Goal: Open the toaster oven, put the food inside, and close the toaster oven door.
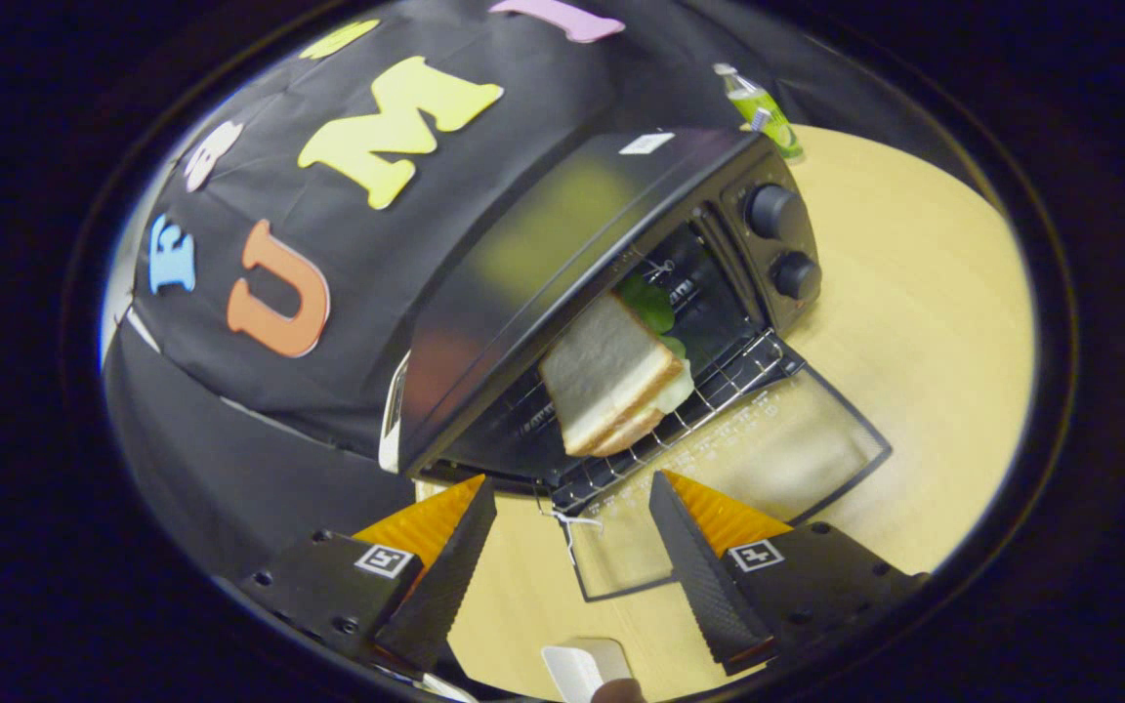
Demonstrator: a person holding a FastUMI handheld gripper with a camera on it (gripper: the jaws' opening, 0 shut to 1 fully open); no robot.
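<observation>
A black toaster oven (pixel 562 264) stands on the wooden table (pixel 914 322), seen tilted. Its glass door (pixel 748 469) is folded down flat toward me. On the wire rack (pixel 709 391) just inside the mouth rests a sandwich (pixel 611 376) of white bread with lettuce and cheese. My gripper (pixel 572 488) hovers just in front of the lowered door, a little short of the sandwich. Its fingers stand wide apart with nothing between them.
Two round knobs (pixel 785 244) sit on the oven's right panel. A green plastic bottle (pixel 760 107) stands behind the oven at the table's far edge. A small white object (pixel 587 669) lies on the table close under the gripper. Black cloth walls off the left.
</observation>
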